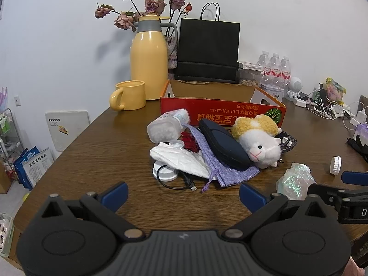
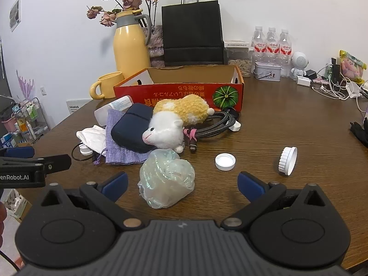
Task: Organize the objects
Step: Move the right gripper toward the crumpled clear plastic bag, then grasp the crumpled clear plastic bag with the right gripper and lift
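Looking along the left gripper, we see its blue-padded fingers spread wide with nothing between them, hovering over the near edge of the brown wooden table. Ahead lies a heap of loose things: a clear plastic jar on its side, a crumpled white tissue, a purple drawstring pouch with a dark blue case lying across it, and a plush hamster leaning against the case. A thin black cable loops around a white lid at the near side of the heap. Behind the heap stands an open red cardboard box; what it holds, if anything, we cannot tell from this angle. A yellow mug and a yellow jug stand left of the box.

In the right wrist view, the right gripper is likewise spread wide and empty. A crumpled iridescent plastic bag sits on the table between its fingers, touching neither pad as far as we can see. Beyond the right finger a white cap lies flat, and a ribbed white cap stands on edge further right. A braided cable coils behind the plush hamster, just in front of the box.
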Motion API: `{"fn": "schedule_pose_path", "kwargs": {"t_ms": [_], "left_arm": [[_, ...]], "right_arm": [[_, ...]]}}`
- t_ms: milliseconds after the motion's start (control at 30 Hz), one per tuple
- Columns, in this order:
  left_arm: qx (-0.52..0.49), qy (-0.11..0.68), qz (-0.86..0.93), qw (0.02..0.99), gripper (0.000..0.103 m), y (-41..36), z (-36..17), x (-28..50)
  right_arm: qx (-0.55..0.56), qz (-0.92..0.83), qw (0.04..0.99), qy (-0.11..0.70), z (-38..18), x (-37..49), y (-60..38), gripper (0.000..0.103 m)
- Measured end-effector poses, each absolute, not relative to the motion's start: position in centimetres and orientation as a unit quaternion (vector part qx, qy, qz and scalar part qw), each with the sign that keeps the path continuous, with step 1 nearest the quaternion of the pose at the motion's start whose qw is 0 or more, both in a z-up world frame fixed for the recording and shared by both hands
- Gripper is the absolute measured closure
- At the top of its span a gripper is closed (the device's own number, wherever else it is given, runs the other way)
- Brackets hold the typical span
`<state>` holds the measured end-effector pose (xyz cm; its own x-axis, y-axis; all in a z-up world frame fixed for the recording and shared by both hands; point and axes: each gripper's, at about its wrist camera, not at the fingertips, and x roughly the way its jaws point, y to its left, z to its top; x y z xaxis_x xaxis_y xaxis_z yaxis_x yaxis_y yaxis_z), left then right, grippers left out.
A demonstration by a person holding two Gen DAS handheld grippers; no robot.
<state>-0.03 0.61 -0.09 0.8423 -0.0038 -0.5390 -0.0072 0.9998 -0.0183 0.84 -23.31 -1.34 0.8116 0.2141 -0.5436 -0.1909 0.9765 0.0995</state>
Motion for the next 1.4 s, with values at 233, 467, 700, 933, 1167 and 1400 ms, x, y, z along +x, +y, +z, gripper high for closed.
{"fn": "schedule_pose_path", "kwargs": {"t_ms": [233,467,700,933,1167,1400], "left_arm": [[-0.011,0.282,-0.002,0.959,0.0,0.6,-0.1,0.0],[-0.012,0.285,-0.001,0.958,0.0,0.6,-0.2,0.1],[-0.015,0.287,0.0,0.958,0.0,0.8,-0.4,0.3],[-0.018,0.285,-0.008,0.958,0.0,1.0,-0.4,0.2],[-0.022,0.296,-0.004,0.955,0.0,1.8,-0.8,0.9],[-0.024,0.302,0.016,0.953,0.001,2.8,-1.5,2.1]], "right_arm": [[0.02,0.106,0.951,0.289,-1.4,0.9,-23.3,0.0],[0.021,0.106,0.951,0.29,-1.5,0.9,-23.4,0.0],[0.023,0.113,0.95,0.289,-1.6,0.9,-23.5,0.0],[0.019,0.115,0.952,0.283,-1.4,0.7,-23.3,0.0],[0.008,0.127,0.95,0.285,-1.5,1.0,-22.8,0.0],[-0.009,0.138,0.945,0.295,-2.6,2.7,-21.6,0.002]]}}
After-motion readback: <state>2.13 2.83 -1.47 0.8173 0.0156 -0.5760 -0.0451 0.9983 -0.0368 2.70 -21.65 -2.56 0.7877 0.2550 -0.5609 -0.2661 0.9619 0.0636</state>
